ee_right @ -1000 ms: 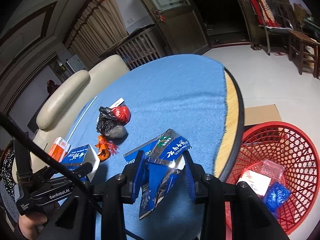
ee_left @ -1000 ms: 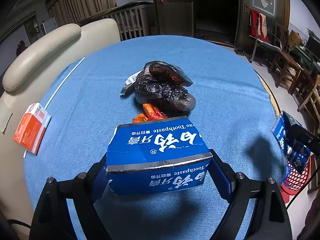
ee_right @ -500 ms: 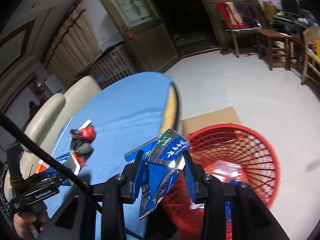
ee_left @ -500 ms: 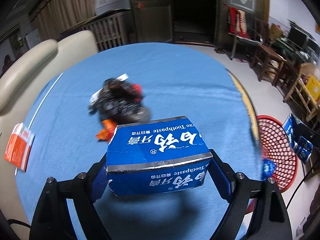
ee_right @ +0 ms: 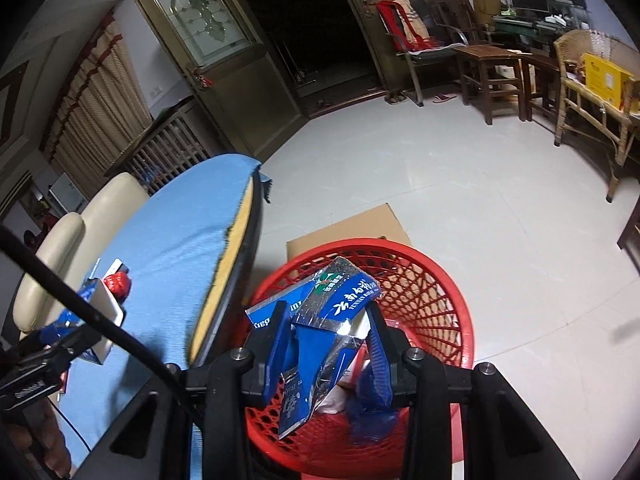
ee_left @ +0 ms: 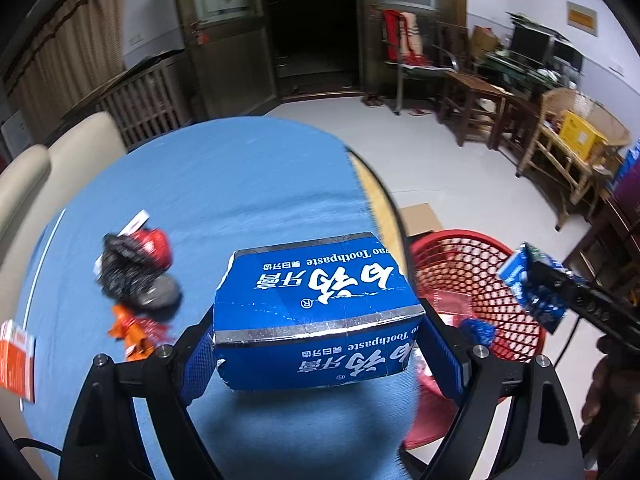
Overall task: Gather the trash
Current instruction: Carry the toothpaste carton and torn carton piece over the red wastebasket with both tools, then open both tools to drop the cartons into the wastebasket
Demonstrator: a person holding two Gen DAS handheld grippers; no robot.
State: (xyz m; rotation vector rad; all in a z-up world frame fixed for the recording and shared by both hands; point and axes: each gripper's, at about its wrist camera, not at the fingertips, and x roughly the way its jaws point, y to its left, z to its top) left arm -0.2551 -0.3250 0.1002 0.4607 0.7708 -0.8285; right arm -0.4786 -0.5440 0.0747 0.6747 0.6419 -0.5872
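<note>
My left gripper (ee_left: 320, 344) is shut on a blue toothpaste box (ee_left: 316, 312) and holds it above the blue table's right edge, beside the red mesh basket (ee_left: 516, 292). My right gripper (ee_right: 328, 344) is shut on a crumpled blue and silver carton (ee_right: 324, 328) and holds it right over the red basket (ee_right: 432, 296). That gripper and carton also show in the left wrist view (ee_left: 536, 292). A black bag with a red lump (ee_left: 136, 272) and an orange wrapper (ee_left: 132, 328) lie on the blue table (ee_left: 224, 184).
An orange and white packet (ee_left: 16, 356) lies at the table's left edge. A flat cardboard sheet (ee_right: 352, 228) lies on the floor behind the basket. A cream sofa (ee_left: 44, 176) stands left of the table. Wooden chairs and tables (ee_right: 496, 72) line the far right wall.
Both grippers swung right with their loads. The right gripper went from over the table's edge to over the basket. The left box now sits near the table's right edge.
</note>
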